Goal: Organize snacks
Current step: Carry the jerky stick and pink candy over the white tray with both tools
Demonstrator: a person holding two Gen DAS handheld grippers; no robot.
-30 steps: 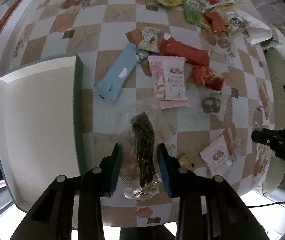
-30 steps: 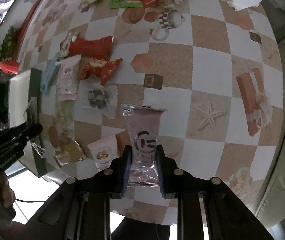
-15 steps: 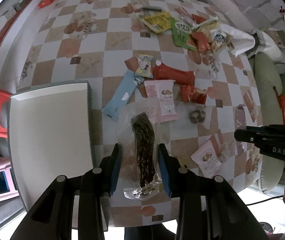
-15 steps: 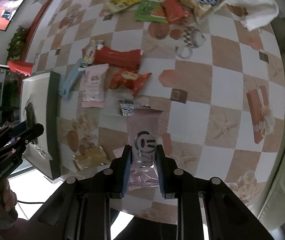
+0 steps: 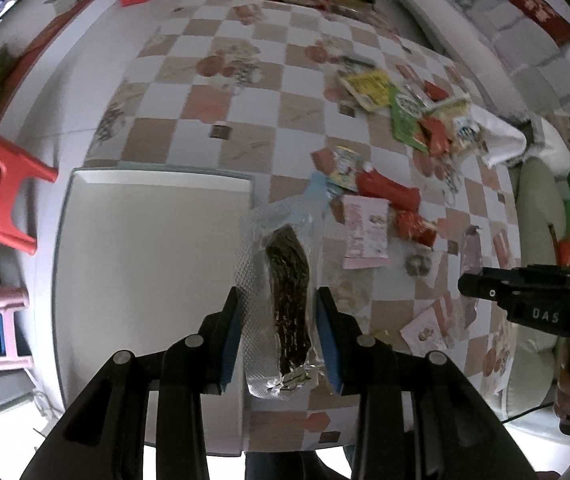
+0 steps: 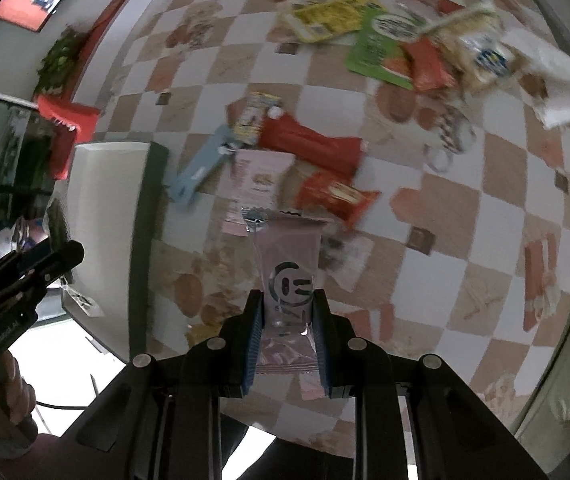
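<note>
Left gripper [image 5: 279,336]: jaws clamped on clear packet [image 5: 281,292] of dark snack, lifted beside white tray [image 5: 145,260].
Right gripper [image 6: 287,344]: jaws clamped on pink packet [image 6: 287,276], above table [image 6: 465,200].
Advice: carry both over tray, lower flat, then release.
</note>
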